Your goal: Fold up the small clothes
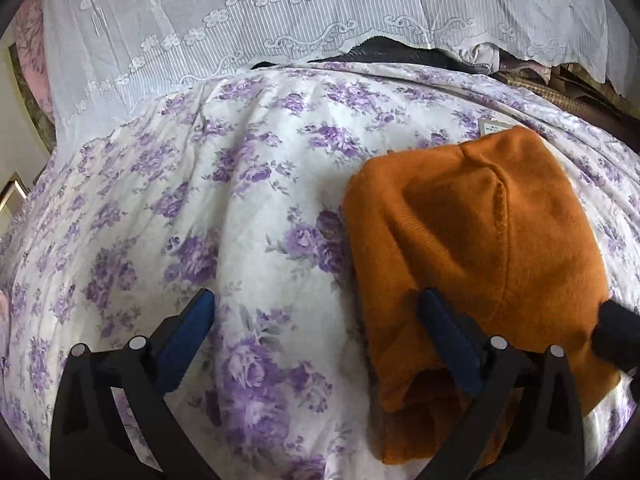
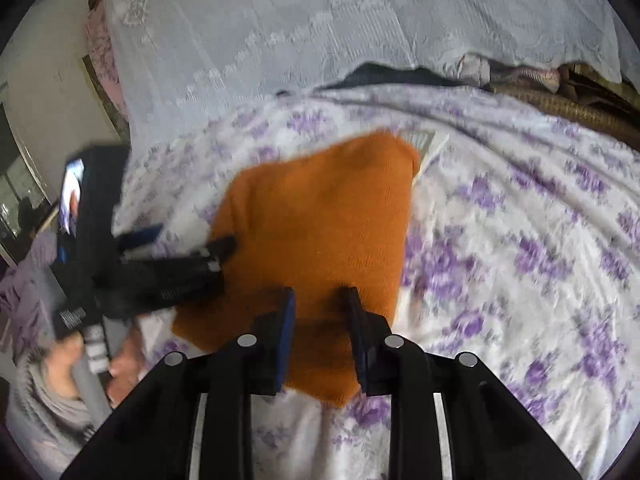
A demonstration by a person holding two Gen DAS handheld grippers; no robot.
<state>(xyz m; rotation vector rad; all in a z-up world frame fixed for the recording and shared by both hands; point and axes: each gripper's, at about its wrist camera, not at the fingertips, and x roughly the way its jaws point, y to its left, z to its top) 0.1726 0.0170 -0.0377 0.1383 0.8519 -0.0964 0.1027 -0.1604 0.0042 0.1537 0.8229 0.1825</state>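
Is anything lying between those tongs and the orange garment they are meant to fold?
Nothing visible blocks them. The orange garment lies folded on the floral bedsheet. The right tongs hover over its near edge, slightly open, and the left tongs stand wide open at its left edge.

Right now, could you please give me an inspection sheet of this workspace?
Surface: white bedspread with purple flower print, wrinkled.
Job's things: orange knitted garment, folded into a compact shape and lying flat on the bedspread.
Clutter: small paper tag peeking out at the garment's far edge.
Grippers: left hand-held gripper open wide, one finger over the garment's near left edge; right hand-held gripper narrowly open above the garment's near part, nothing pinched.
Cables: nothing seen.
Surroundings: white lace curtain hanging behind the bed; dark and brownish fabrics piled under its hem; a person's hand on the left gripper's handle.
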